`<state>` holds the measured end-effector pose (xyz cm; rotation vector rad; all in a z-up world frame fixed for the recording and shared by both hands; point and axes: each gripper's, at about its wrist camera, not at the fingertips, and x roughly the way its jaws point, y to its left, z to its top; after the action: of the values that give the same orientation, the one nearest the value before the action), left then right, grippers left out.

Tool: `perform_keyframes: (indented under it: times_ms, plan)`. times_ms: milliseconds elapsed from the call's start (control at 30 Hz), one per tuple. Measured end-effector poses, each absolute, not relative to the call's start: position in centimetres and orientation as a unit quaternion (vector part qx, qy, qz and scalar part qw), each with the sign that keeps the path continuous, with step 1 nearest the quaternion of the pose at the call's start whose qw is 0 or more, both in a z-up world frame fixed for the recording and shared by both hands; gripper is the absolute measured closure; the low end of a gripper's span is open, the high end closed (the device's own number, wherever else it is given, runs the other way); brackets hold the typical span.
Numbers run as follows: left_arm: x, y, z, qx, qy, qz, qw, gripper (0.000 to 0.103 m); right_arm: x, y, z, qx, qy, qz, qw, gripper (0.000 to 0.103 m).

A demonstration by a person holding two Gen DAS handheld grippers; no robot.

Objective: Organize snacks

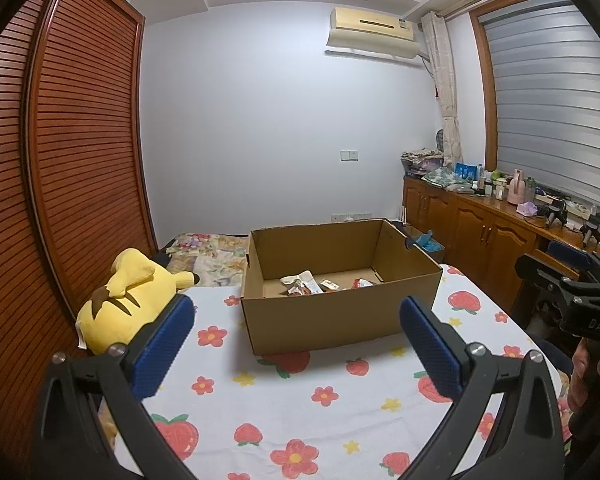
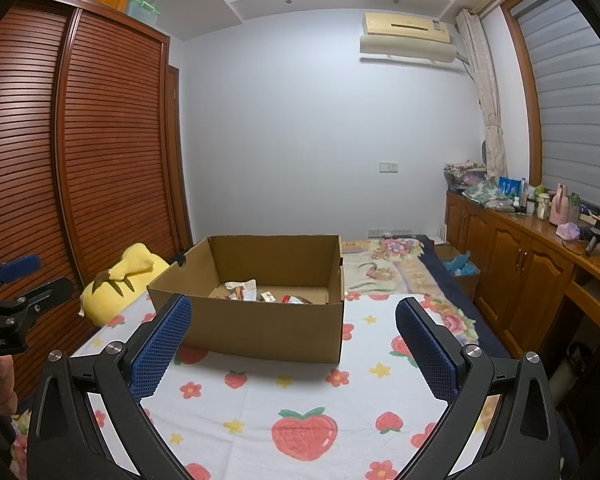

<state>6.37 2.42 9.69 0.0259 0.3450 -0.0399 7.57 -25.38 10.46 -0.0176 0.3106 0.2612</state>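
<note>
Cardboard box (image 1: 332, 312) sits open-topped on the strawberry-print cloth (image 1: 300, 412) over the bed, snack packets (image 1: 304, 282) lying on its floor. Both the left gripper (image 1: 296, 344) and right gripper (image 2: 294, 344) hover empty before its near wall, fingers (image 2: 162, 346) spread wide, with bare cloth between. Beside the box's left edge lies a yellow plush toy (image 1: 120, 300).

A home bedroom. A bed (image 2: 384, 268) with a floral quilt runs along the far wall, beside a slatted wooden wardrobe (image 1: 80, 152). A wall air conditioner (image 1: 372, 32) hangs near the curtained window, a cluttered wooden sideboard (image 2: 512, 256) lines that side, and a yellow plush toy (image 1: 120, 300) lies by the wardrobe.
</note>
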Motion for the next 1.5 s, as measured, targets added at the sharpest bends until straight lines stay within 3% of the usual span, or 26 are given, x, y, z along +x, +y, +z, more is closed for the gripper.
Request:
perform_keyframes:
  times_ms: [1500]
  plan:
    - [5.72, 2.28, 10.45, 0.014, 0.165, -0.017, 0.986, 0.0, 7.26, -25.12, 10.48, -0.006, 0.15, 0.129, 0.98, 0.0]
